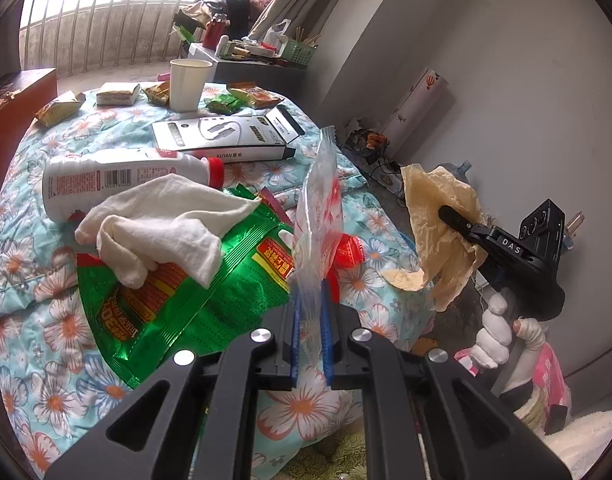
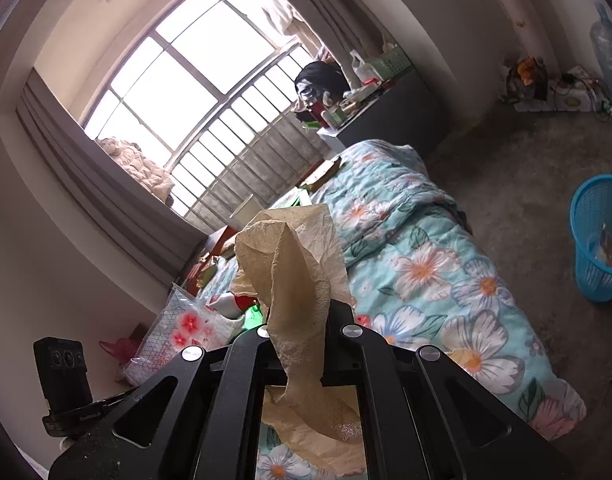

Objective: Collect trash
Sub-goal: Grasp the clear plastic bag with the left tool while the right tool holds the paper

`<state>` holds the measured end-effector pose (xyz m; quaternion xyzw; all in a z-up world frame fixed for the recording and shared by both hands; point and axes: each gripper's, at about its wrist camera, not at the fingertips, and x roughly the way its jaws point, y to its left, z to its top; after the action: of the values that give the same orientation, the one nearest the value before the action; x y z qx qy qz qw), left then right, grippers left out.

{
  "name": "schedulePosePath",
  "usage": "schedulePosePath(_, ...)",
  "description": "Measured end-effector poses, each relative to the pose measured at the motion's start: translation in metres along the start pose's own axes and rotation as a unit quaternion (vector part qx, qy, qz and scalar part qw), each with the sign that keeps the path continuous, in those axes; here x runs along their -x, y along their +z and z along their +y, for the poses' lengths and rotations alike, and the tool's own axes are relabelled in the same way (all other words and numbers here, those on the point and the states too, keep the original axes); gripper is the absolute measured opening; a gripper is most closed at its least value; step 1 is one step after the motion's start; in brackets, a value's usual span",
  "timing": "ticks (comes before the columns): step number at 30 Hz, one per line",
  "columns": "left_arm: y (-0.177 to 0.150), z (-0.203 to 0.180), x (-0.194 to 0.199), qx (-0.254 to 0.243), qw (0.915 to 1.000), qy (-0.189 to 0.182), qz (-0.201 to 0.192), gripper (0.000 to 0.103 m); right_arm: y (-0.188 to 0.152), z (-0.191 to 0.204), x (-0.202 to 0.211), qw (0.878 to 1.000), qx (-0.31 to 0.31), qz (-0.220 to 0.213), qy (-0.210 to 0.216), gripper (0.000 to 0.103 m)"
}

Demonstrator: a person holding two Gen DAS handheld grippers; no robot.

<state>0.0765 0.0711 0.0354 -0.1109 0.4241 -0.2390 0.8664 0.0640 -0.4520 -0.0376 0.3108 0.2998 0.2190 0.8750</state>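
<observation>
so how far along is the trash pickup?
Done: blue basket on the floor already holds some scraps. In hand: left gripper pinches a clear plastic bag; right gripper grips crumpled brown paper. Left on the bed: green wrapper, white bottle, paper cup.

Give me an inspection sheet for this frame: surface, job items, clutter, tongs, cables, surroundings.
Surface: floral quilt on a bed, covered with litter.
Job's things: clear plastic bag in the left tongs; crumpled brown paper in the right tongs; blue waste basket on the floor, some trash already inside.
Clutter: green wrapper, white cloth, lying white bottle, flat box, paper cup, small snack packets.
Tongs: both shut on their items.
Cables: wires on the floor by the wall.
Surroundings: barred window, crowded side table, water jug.
</observation>
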Motion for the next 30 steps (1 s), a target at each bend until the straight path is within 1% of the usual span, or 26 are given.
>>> schedulePosePath(4, 0.006, -0.018, 0.014, -0.031, 0.9988, 0.001, -0.037, 0.008, 0.006, 0.001, 0.01, 1.0, -0.004, -0.017, 0.012, 0.002)
schedulePosePath(8, 0.016, -0.031, 0.022, -0.057, 0.9964, -0.01, -0.063, 0.008, 0.013, 0.0, 0.019, 0.999, -0.007, -0.032, 0.02, 0.002)
schedulePosePath(12, 0.03, -0.044, 0.016, -0.078, 0.9943, -0.019, -0.07, 0.008, 0.02, -0.004, 0.027, 0.998, -0.01, -0.049, 0.023, 0.002)
schedulePosePath(17, 0.057, -0.068, -0.005, -0.107, 0.9912, -0.045, -0.064, 0.008, 0.035, -0.016, 0.039, 0.997, -0.013, -0.074, 0.012, 0.002)
schedulePosePath(19, 0.071, -0.084, -0.021, -0.12, 0.9898, -0.06, -0.049, 0.008, 0.045, -0.025, 0.046, 0.996, -0.017, -0.087, 0.0, 0.002)
schedulePosePath(22, 0.098, -0.112, -0.056, -0.128, 0.9873, -0.093, -0.011, 0.008, 0.063, -0.046, 0.059, 0.994, -0.026, -0.108, -0.023, 0.002)
schedulePosePath(23, 0.107, -0.125, -0.069, -0.139, 0.9851, -0.101, 0.002, 0.008, 0.07, -0.054, 0.064, 0.992, -0.027, -0.115, -0.035, 0.002)
schedulePosePath(26, 0.129, -0.169, -0.111, -0.181, 0.9772, -0.107, 0.031, 0.008, 0.092, -0.082, 0.078, 0.987, -0.032, -0.135, -0.081, 0.002)
schedulePosePath(30, 0.144, -0.226, -0.182, -0.224, 0.9625, -0.123, 0.091, 0.008, 0.115, -0.138, 0.087, 0.979, -0.076, -0.141, -0.125, 0.002)
